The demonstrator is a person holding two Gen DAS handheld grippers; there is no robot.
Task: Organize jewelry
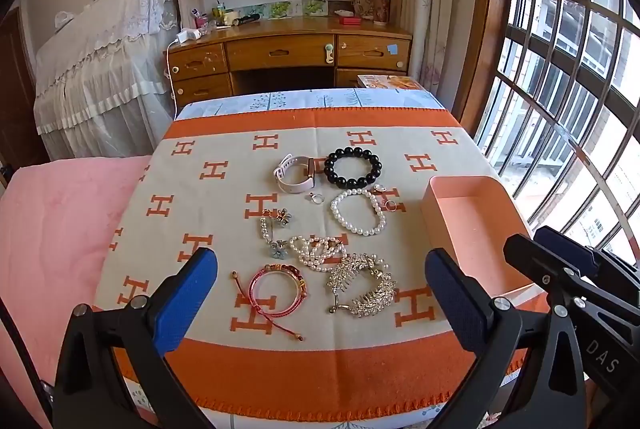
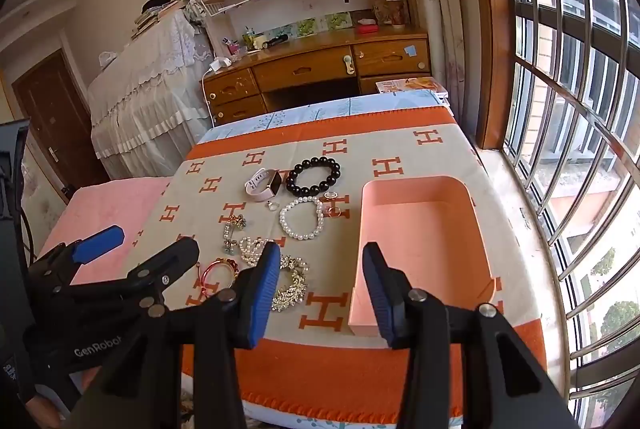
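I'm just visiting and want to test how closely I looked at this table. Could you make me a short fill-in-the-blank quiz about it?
1. The pink tray right now holds ____ jewelry.
2. The round bracelet lying beside the watch has beads coloured ____.
3. The blanket under the jewelry is patterned with the orange letter ____.
4. Both the left tongs and the right tongs hold ____.

Missing words: no; black; H; nothing

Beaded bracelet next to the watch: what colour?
Glossy black beaded bracelet; clearest in the left wrist view.
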